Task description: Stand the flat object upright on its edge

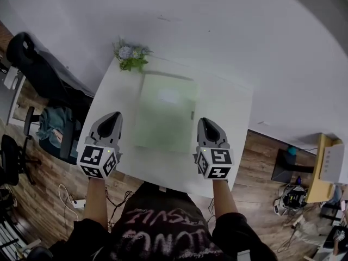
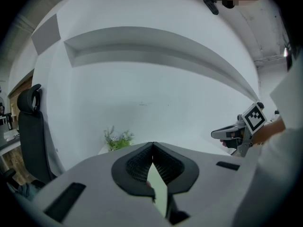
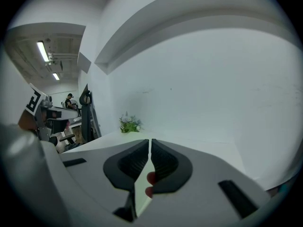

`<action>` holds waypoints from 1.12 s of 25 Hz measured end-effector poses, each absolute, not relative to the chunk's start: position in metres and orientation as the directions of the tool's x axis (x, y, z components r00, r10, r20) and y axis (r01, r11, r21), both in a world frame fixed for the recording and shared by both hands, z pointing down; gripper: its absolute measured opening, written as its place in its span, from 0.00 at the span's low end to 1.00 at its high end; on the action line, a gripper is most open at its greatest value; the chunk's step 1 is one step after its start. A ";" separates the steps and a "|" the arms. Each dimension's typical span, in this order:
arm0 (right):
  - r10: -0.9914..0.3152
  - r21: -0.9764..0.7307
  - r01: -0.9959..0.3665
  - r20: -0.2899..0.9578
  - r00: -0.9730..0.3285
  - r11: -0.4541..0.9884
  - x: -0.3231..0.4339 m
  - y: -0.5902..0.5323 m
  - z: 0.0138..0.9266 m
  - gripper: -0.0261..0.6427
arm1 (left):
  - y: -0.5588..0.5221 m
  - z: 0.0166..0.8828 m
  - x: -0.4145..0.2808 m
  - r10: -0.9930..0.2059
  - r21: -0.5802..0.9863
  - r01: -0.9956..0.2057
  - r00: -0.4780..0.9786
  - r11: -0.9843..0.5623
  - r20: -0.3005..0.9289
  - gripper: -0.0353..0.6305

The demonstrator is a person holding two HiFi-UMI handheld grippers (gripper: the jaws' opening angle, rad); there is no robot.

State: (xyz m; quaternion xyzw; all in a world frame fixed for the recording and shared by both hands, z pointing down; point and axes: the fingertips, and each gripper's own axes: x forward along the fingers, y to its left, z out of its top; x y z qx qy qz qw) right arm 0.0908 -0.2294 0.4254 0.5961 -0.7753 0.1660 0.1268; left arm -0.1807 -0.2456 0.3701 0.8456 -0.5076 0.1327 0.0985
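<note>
A pale green flat board [image 1: 166,113] lies flat in the middle of the white table [image 1: 231,110]. My left gripper [image 1: 111,117] hovers by the board's left edge near the table's front, its jaws shut with nothing held. On the other side my right gripper [image 1: 206,122] hangs by the board's right edge, also shut and empty. In the left gripper view the jaws [image 2: 152,144] meet at their tips, and the right gripper [image 2: 235,133] shows at the right. The right gripper view shows its own jaws [image 3: 149,141] closed, pointing along the table toward the wall.
A small potted plant [image 1: 130,56] [image 2: 118,140] [image 3: 129,125] stands at the table's far left corner against the white wall. A black office chair [image 1: 43,69] [image 2: 29,126] is left of the table. Cables and gear lie on the wooden floor [image 1: 255,156].
</note>
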 end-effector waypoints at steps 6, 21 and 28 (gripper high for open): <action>-0.864 -0.110 -0.967 0.433 -0.255 0.230 0.087 -0.224 0.440 0.08 | -0.250 0.385 -0.173 -0.804 0.067 -0.871 0.476 -0.486 0.355 0.07; -0.816 -0.133 -0.968 0.521 -0.251 0.213 0.087 -0.208 0.487 0.08 | -0.245 0.433 -0.162 -0.745 0.119 -0.851 0.509 -0.512 0.431 0.07; -0.790 -0.137 -0.966 0.556 -0.256 0.217 0.081 -0.203 0.507 0.08 | -0.238 0.455 -0.162 -0.721 0.146 -0.845 0.518 -0.514 0.460 0.07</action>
